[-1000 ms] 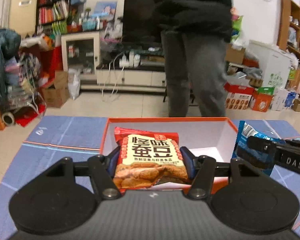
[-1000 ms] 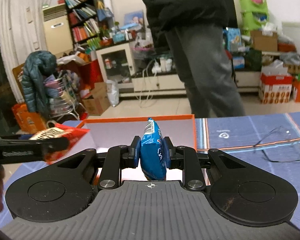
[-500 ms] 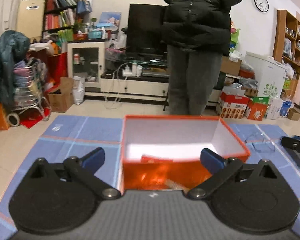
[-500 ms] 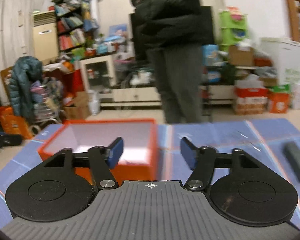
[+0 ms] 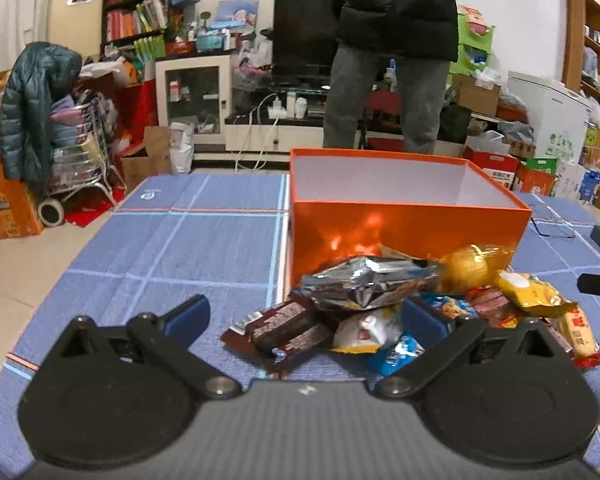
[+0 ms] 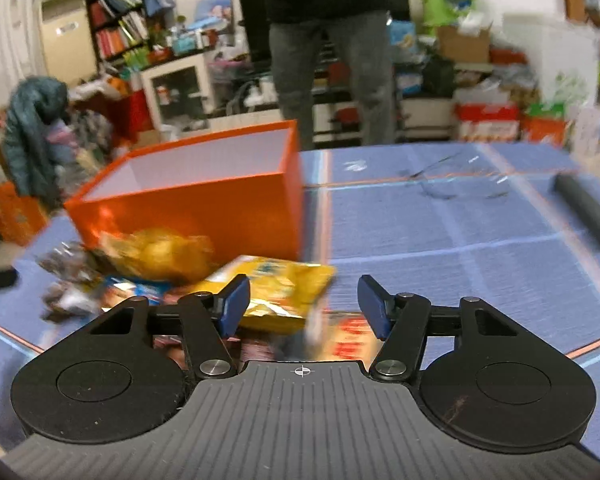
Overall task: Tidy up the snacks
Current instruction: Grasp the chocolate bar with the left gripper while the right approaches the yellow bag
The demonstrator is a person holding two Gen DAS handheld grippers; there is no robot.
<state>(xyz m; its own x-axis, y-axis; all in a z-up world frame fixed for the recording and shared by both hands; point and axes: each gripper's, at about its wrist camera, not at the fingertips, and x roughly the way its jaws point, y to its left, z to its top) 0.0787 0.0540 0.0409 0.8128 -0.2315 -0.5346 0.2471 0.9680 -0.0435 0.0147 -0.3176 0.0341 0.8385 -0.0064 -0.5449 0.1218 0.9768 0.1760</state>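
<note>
Both grippers are empty as I look down their fingers at the snack pile. I have the left gripper (image 5: 304, 316) spread as wide as it goes, nothing pinched, its blue pads straddling the near edge of the heap: the chocolate wafer bars (image 5: 288, 326) and a small white packet (image 5: 362, 330) lie between the pads but untouched. Its jaws have just been opening. The right gripper (image 6: 302, 306) sits about half open, also having just been opening, with a yellow snack bag (image 6: 278, 288) partly between its pads and a red wrapper (image 6: 350, 340) below; I see no pad pressing on either.

The pile lies on the blue checked tablecloth (image 5: 188, 240), heaped right against the near wall of the orange box (image 5: 404, 232). That puts every piece a short carry from the box, which I take to be where the snacks go. A silver foil bag (image 5: 370, 282) tops the heap, with a gold-wrapped piece (image 5: 470, 266) beside it touching the box wall.

Both tools point forward and downward at the heap, level across the jaws, the left aimed at the pile's left side and the right at its right. My guess is that each is lined up to take its next piece. The right view is smeared, so finer detail there I cannot tell.
</note>
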